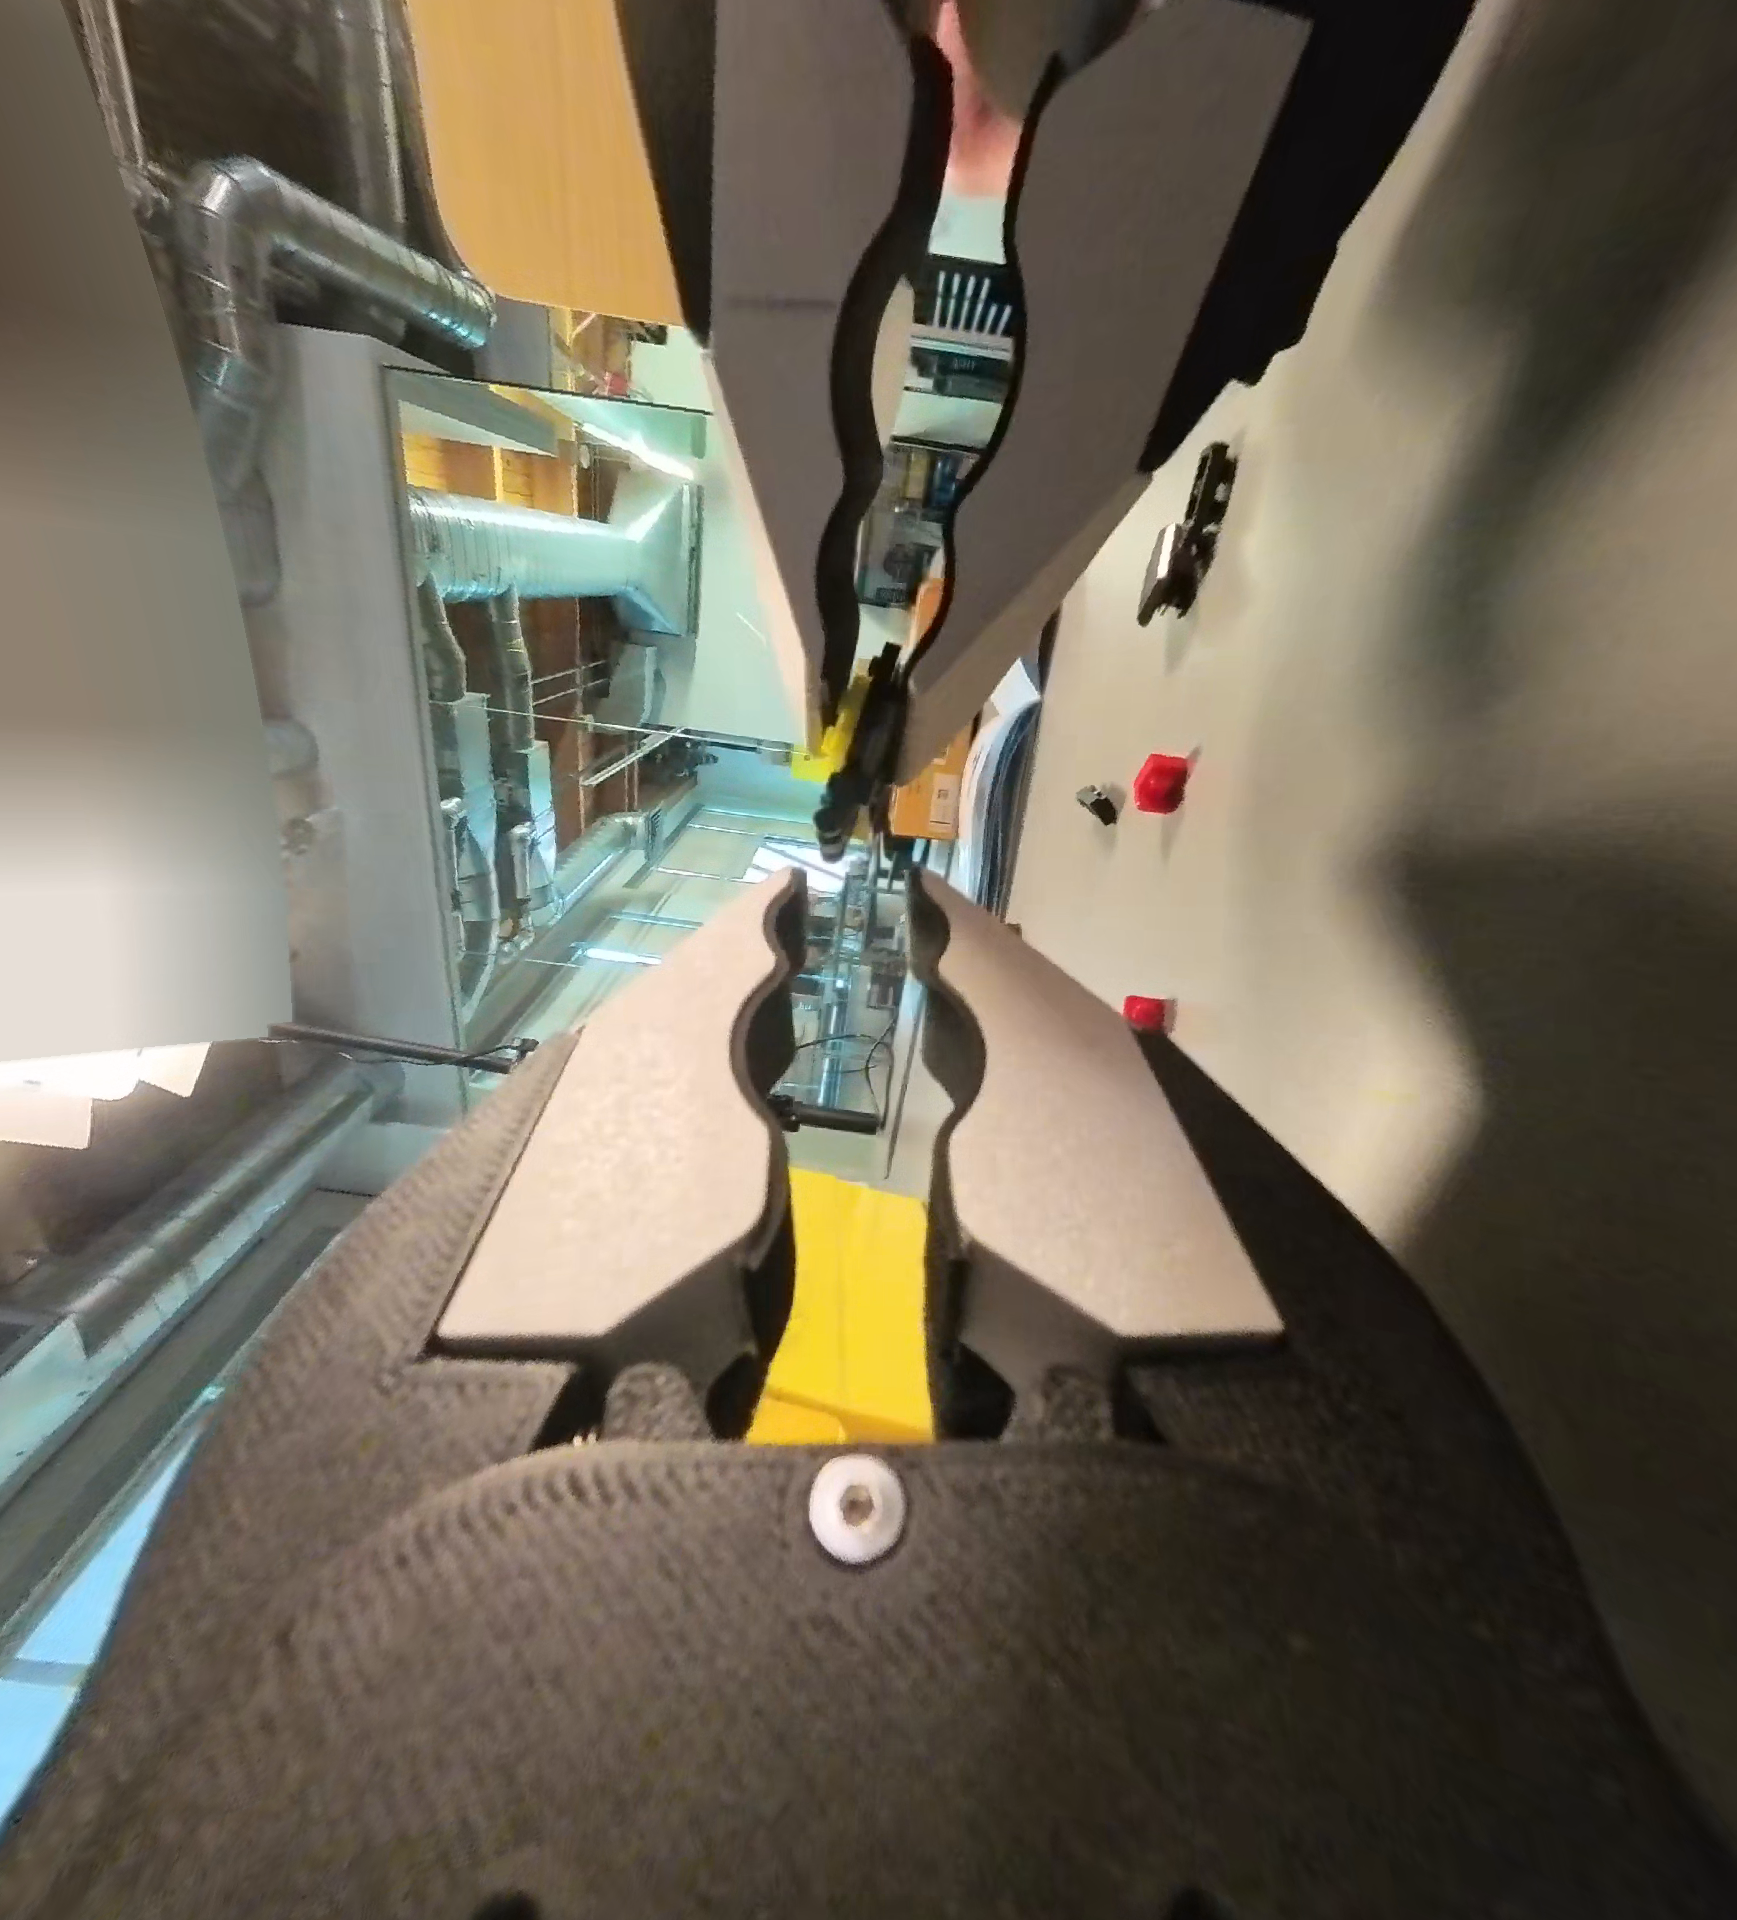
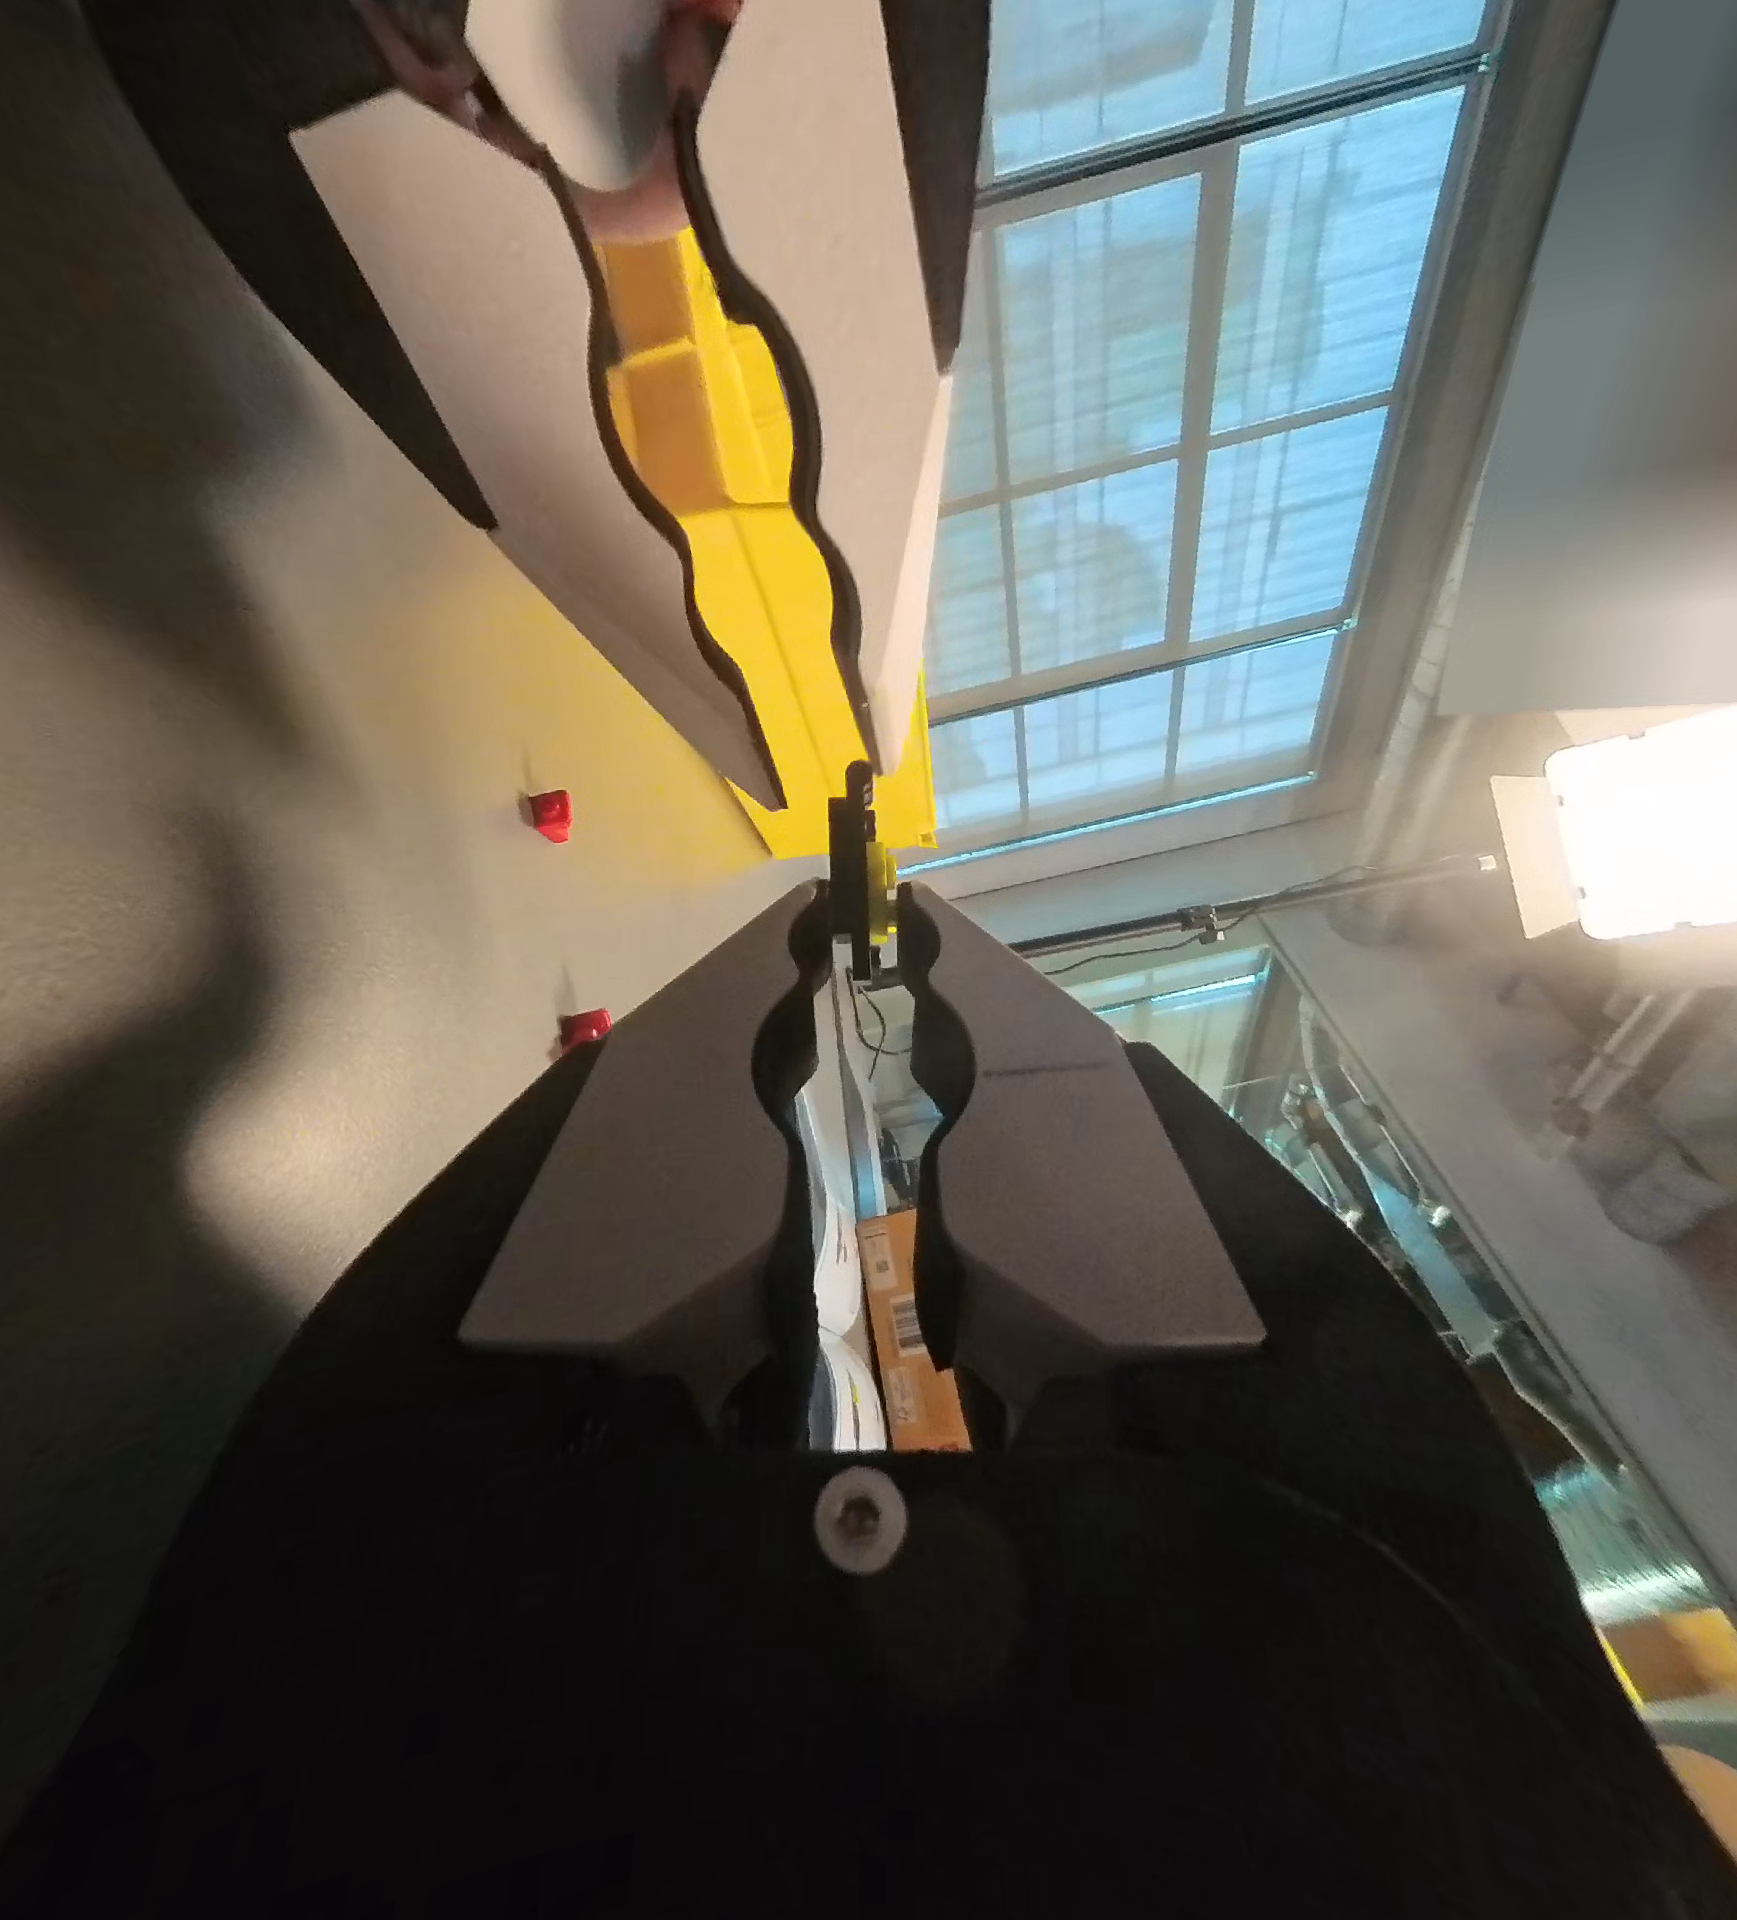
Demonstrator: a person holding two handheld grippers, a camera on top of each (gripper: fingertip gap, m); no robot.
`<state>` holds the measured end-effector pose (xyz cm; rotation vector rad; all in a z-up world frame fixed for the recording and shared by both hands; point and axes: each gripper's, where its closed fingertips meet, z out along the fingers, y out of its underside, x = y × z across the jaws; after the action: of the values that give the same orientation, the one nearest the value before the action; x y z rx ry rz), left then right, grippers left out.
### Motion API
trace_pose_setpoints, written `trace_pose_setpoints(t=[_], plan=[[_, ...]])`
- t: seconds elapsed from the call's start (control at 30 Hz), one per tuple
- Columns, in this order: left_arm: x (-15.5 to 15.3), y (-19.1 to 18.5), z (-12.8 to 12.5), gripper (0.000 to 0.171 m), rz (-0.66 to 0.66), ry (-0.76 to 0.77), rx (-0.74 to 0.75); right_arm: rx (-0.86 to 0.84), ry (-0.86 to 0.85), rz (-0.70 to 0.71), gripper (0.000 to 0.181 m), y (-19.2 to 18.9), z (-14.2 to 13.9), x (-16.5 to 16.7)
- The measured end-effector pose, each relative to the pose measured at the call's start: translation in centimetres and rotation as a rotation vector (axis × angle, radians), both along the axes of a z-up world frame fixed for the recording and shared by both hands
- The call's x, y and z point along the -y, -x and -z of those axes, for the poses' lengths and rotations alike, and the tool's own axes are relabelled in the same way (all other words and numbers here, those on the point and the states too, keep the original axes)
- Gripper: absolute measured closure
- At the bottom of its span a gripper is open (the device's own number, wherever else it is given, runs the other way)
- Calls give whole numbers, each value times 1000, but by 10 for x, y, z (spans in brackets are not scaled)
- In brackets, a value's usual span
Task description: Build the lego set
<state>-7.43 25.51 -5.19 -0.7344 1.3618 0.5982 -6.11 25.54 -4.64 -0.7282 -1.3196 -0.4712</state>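
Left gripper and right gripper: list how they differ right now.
The right gripper is shut on a black-and-yellow lego piece. The left gripper is open and holds nothing.
The right gripper's fingers pinch the piece at their tips. The left gripper's fingers stand apart, with the piece's free end just short of them.
Both have the same grey, wavy-edged fingers and point tip to tip at each other.

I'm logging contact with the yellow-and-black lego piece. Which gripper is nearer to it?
Right. The right gripper pinches the yellow-and-black lego piece at its fingertips; the left gripper faces it tip to tip, open, just short of it.
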Motion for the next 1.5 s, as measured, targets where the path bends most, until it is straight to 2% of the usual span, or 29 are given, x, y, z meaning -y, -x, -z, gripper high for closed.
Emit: trace_pose_setpoints(t=[1.27,1.33,1.47,1.5], plan=[[-5,-1,6,158,-25,-15,-40,3,3,-13,172,1,0,1],[-3,-3,4,152,-6,-10,-24,9,-1,-13,172,1,0,1],[5,-8,1,126,63,73,37,54,-52,-14,172,3,2,4],[7,-9,5,125,81,99,29,72,-77,-16,172,4,3,5]])
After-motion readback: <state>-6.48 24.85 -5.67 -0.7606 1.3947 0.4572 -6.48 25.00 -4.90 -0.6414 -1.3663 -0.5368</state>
